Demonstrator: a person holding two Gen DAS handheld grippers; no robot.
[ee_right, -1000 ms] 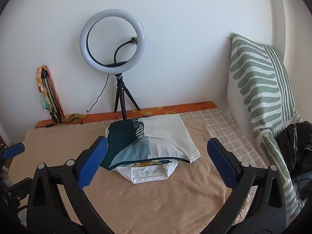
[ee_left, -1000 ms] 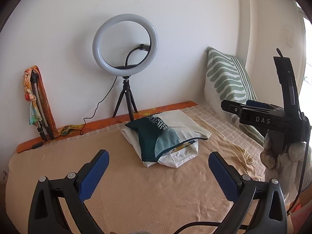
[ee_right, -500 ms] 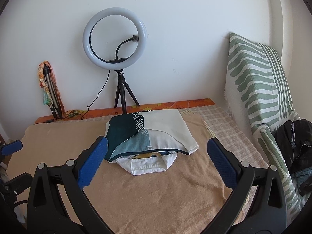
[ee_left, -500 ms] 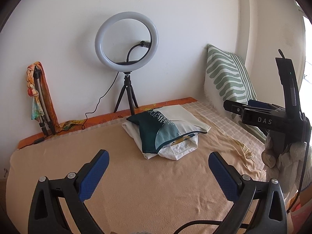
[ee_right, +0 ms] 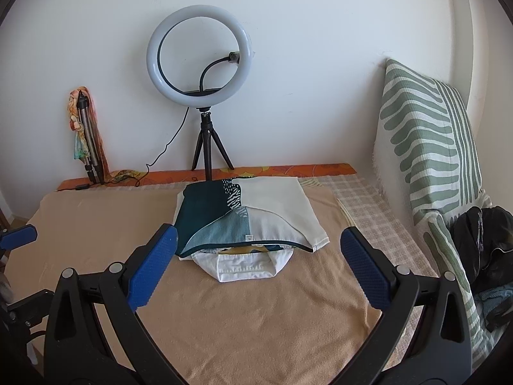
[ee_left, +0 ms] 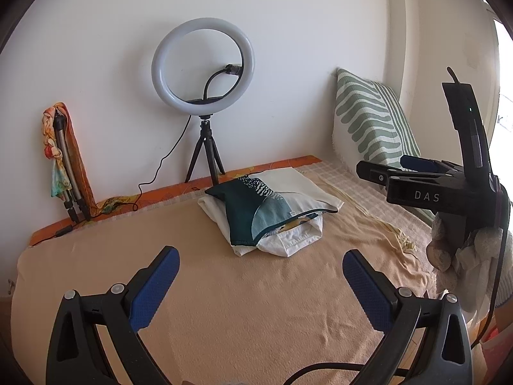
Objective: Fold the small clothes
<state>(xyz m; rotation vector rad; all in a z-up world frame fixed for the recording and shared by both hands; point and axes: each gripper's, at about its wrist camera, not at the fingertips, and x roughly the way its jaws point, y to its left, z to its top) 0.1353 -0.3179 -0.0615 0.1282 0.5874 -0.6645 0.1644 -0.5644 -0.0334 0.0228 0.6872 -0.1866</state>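
Folded clothes stack (ee_right: pixel 250 221) laid on blanket (ee_right: pixel 256 320), ahead of right gripper (ee_right: pixel 259 266), left gripper (ee_left: pixel 261 284) held farther back, both spread wide, nothing held

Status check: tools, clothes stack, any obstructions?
Left tool open, empty. Right tool open, empty. Folded clothes stack sits untouched on blanket. Nothing in the way.

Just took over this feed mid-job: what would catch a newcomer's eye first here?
The lit ring light on its small tripod stands against the white wall, straight behind the stack of folded clothes in the middle of the tan blanket. A green-and-white striped pillow leans at the right. Both grippers, left and right, hang open and empty short of the stack.
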